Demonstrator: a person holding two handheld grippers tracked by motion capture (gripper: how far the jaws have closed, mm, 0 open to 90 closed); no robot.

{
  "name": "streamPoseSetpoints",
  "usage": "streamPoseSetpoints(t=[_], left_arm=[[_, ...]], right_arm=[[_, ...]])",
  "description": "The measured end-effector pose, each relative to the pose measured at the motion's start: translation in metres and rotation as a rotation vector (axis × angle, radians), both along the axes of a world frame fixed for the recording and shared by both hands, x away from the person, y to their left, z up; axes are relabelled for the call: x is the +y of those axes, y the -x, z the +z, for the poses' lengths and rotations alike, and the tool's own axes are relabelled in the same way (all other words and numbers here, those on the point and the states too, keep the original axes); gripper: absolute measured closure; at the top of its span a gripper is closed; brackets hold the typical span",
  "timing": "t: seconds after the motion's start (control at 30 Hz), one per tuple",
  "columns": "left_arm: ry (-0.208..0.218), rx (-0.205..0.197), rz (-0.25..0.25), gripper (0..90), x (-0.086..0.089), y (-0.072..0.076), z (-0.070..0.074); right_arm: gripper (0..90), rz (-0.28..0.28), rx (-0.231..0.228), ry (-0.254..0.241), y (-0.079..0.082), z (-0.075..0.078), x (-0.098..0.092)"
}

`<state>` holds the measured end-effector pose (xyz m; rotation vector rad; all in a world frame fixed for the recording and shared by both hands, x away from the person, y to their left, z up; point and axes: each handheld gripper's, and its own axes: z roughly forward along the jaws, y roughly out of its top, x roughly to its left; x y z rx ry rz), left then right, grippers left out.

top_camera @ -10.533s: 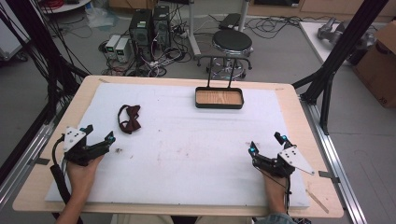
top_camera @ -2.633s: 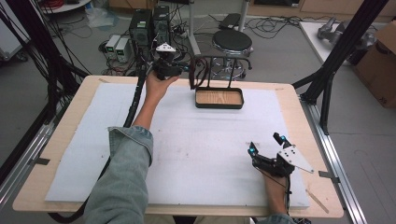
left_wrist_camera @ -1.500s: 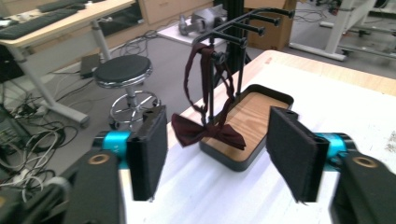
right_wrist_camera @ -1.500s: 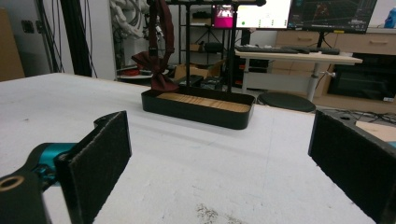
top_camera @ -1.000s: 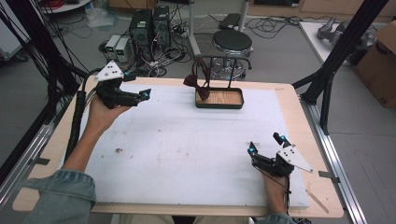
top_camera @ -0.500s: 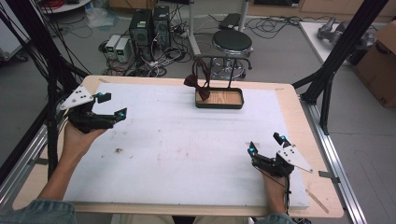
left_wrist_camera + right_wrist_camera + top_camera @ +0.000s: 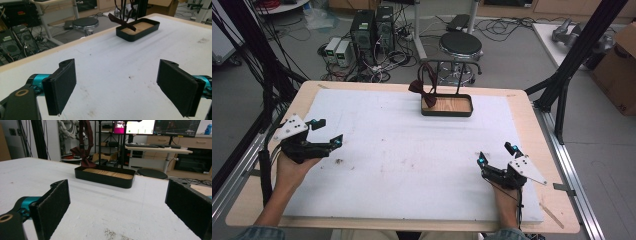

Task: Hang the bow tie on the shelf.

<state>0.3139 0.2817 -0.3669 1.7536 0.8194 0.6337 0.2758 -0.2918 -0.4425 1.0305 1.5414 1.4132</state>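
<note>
A dark red bow tie [image 7: 422,90] hangs from the black rack over the left end of a black tray with a wooden floor [image 7: 447,105] at the table's far middle. The bow tie [image 7: 83,150] and tray [image 7: 105,178] also show ahead in the right gripper view, and the bow tie [image 7: 122,22] and tray [image 7: 137,30] far off in the left gripper view. My left gripper [image 7: 328,133] is open near the table's left edge, nothing between its pads [image 7: 62,87]. My right gripper [image 7: 495,153] rests open at the front right, holding nothing.
The white foam mat [image 7: 412,150] covers the wooden table and carries a few dark smudges [image 7: 338,161]. Behind the table stand a round black stool [image 7: 460,45], computer towers [image 7: 372,25] and cables. Black frame struts rise at both sides; a cardboard box [image 7: 619,65] sits far right.
The left gripper carried the bow tie from the mat to the rack, let go of it there, and has drawn back to the table's left side. The right gripper has stayed still.
</note>
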Motion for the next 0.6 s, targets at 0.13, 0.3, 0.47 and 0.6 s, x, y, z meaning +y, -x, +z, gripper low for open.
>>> streamPoseSetpoints(t=[0.13,0.3,0.47,0.6], left_arm=[[0.002,0.013,0.014,16.4,0.0,0.006,-0.013],[-0.001,0.031,0.033,16.4,0.003,0.011,-0.026],[-0.012,0.054,0.051,16.4,0.007,0.013,-0.038],[-0.016,0.068,0.063,16.3,0.008,0.013,-0.043]], right_arm=[[5.0,0.0,-0.001,-0.002,0.0,0.0,0.0],[5.0,0.002,0.0,-0.001,0.0,0.0,0.0],[5.0,0.002,0.0,-0.001,0.0,0.0,0.0],[5.0,0.001,0.0,0.0,0.0,0.0,0.0]])
